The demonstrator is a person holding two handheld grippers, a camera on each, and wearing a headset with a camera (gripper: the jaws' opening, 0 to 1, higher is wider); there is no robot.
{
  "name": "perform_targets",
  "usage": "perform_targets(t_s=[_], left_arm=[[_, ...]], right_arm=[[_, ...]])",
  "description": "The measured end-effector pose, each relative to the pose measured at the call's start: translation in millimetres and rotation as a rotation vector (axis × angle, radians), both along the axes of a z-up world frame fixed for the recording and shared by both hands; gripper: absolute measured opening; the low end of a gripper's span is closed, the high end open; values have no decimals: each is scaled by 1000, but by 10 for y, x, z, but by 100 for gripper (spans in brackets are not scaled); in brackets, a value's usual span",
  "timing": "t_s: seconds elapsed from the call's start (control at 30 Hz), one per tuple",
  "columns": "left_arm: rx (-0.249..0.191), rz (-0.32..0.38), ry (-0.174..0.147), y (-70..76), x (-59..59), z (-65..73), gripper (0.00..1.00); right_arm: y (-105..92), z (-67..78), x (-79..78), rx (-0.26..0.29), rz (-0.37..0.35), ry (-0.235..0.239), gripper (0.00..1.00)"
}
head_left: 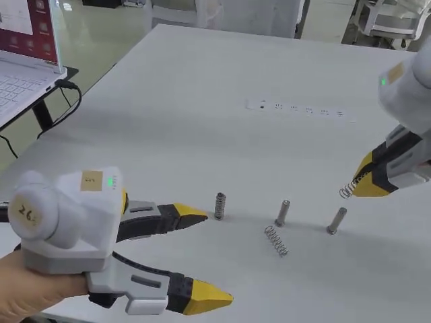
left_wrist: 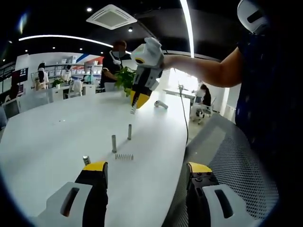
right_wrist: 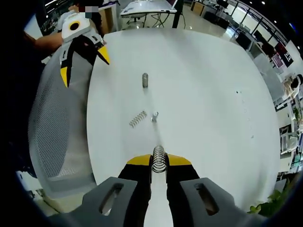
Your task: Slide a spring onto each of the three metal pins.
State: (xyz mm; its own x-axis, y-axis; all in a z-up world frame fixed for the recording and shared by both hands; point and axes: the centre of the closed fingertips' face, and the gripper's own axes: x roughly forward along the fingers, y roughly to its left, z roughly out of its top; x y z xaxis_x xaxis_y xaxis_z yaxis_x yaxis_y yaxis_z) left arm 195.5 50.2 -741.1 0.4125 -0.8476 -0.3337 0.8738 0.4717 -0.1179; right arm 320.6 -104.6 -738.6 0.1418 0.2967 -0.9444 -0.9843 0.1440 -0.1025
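Right gripper [head_left: 358, 186] is clamping a light, bendy spring [head_left: 346, 191] by one end, holding it up near the right bare pin [head_left: 337, 220]. Left gripper [head_left: 217, 256] is hanging open at near left; gripping mid-coil should be limiting wobble.

Bright in the head view, with soft, even light all over the white desk [head_left: 202, 121]. Just thin, pale shadows beside the pins [head_left: 283, 212], a little ahead of the left gripper [head_left: 217, 256]. A bit smeared on the right gripper [head_left: 363, 183] and on the spring [head_left: 347, 190] held in it. Glowing laptop screen [head_left: 27, 27] far off past the left gripper.

Much darker up high in the left gripper view, with long strip lights [left_wrist: 187, 19] and small round lamps [left_wrist: 89, 9] shining above the right gripper. Strong white glare just behind that gripper. Bent and stretched near the edges of both gripper views. Clear in the middle, softer toward the sides.
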Motion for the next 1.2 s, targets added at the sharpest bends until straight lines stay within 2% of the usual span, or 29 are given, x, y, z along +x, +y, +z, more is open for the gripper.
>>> perform_targets(t_s=[0.1,0.37,0.9,1.2], left_arm=[[0,3,0,5,1,-1,63],[-1,13,0,20,13,-6,63],[2,23,2,48,25,-18,63],[8,20,6,42,23,-34,61]], right_arm=[[-59,-90,31,-54,7,3,8],[-122,-258,87,-131,19,15,8],[-106,-420,97,-187,39,61,8],[-128,-482,116,-194,42,67,8]])
